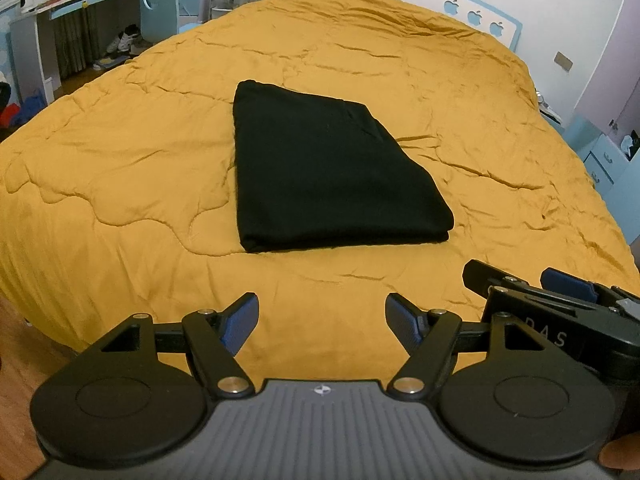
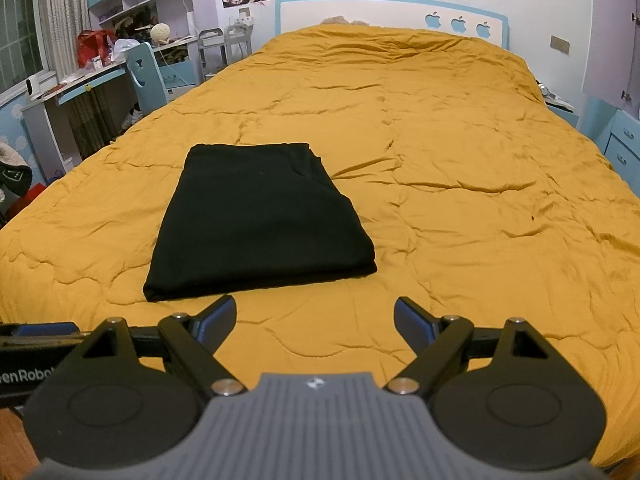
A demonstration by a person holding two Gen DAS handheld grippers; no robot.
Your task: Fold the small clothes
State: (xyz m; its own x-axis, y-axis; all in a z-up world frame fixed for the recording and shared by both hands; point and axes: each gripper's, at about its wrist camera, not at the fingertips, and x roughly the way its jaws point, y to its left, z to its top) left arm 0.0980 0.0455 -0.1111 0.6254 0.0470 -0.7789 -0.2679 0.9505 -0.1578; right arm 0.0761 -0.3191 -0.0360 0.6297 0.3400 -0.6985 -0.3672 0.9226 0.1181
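- Folded black garment (image 1: 328, 172) sits on the yellow quilt (image 1: 120, 168), ahead of both claws, touching neither.
- Left gripper (image 1: 322, 322) and right gripper (image 2: 315, 320): spread wide, empty.
- Its long side runs away toward the headboard (image 2: 360, 14).

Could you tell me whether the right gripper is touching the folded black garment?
Apart: the right wrist view shows yellow quilt between the right gripper and the garment.

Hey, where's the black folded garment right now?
The black folded garment lies flat on the mustard quilt, left of centre in the right wrist view, just beyond both open grippers, touching neither.
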